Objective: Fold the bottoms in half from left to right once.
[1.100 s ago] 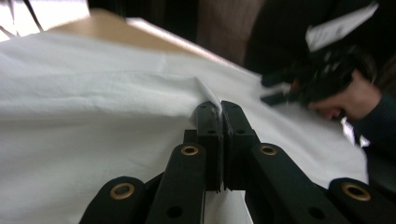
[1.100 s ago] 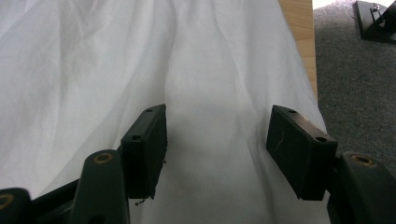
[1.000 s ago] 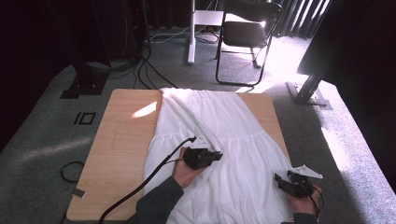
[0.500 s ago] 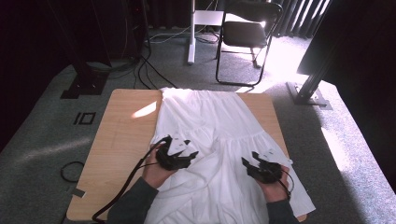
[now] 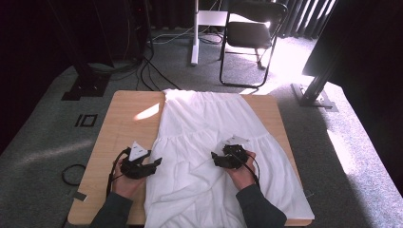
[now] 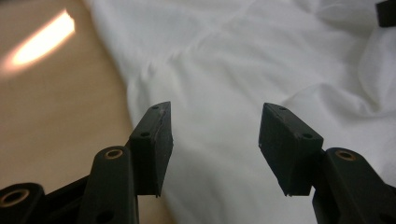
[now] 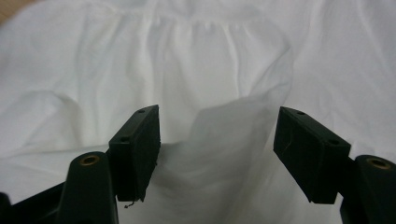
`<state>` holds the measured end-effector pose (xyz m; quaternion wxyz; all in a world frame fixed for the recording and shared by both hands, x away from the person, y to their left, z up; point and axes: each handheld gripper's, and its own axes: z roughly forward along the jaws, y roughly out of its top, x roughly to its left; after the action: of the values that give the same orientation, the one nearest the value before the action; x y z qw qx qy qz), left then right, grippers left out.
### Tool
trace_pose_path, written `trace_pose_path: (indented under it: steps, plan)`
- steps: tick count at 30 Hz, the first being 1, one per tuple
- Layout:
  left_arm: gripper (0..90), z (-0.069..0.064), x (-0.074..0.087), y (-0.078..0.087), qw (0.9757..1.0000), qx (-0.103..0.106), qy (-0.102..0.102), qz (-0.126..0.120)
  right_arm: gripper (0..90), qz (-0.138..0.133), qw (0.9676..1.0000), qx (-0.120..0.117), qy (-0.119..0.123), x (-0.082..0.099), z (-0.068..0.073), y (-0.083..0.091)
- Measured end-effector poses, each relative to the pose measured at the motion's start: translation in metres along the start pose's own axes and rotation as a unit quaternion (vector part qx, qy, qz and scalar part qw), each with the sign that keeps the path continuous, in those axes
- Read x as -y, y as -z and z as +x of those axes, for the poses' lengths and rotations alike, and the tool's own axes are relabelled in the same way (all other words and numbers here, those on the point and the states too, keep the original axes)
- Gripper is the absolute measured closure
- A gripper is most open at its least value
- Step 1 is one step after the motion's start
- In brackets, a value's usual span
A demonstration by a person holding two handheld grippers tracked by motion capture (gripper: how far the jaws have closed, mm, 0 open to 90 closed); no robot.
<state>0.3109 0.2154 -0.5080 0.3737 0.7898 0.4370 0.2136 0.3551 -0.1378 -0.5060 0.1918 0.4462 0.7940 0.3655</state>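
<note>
From my screen the room is dim; hard light from the far right glares on the floor (image 5: 290, 66) and streaks the tabletop (image 5: 147, 112). Close-up views look soft, slightly blurred.

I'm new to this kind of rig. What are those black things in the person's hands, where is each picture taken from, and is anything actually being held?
A person holds a hand-operated gripper in each hand: the left gripper and the right gripper. The high view looks down on a wooden table with a white garment spread on it. The other two pictures come from cameras riding on each gripper, looking along its black jaws. Both sets of jaws have just been opening and stand apart over the cloth, the right with a fold between them; neither grips it.
</note>
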Motion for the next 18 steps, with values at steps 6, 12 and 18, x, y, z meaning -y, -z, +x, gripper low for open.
trace_pose_path:
  steps: [6, 12, 18]
  plan:
    - [40.2, 0.005, 0.017, -0.008, 0.9996, 0.003, 0.006, 0.027, 79.2, 0.04, 0.9991, 0.0, 0.011, 0.011, -0.01, 0.003]
    - [35.7, 0.0, 0.024, -0.019, 0.9991, -0.007, 0.003, 0.041, 88.1, -0.022, 0.9996, 0.007, 0.018, 0.013, -0.018, 0.042]
    - [35.0, -0.006, 0.025, -0.029, 0.9988, 0.025, 0.014, 0.04, 88.0, -0.116, 0.993, 0.022, 0.009, 0.006, -0.026, 0.094]
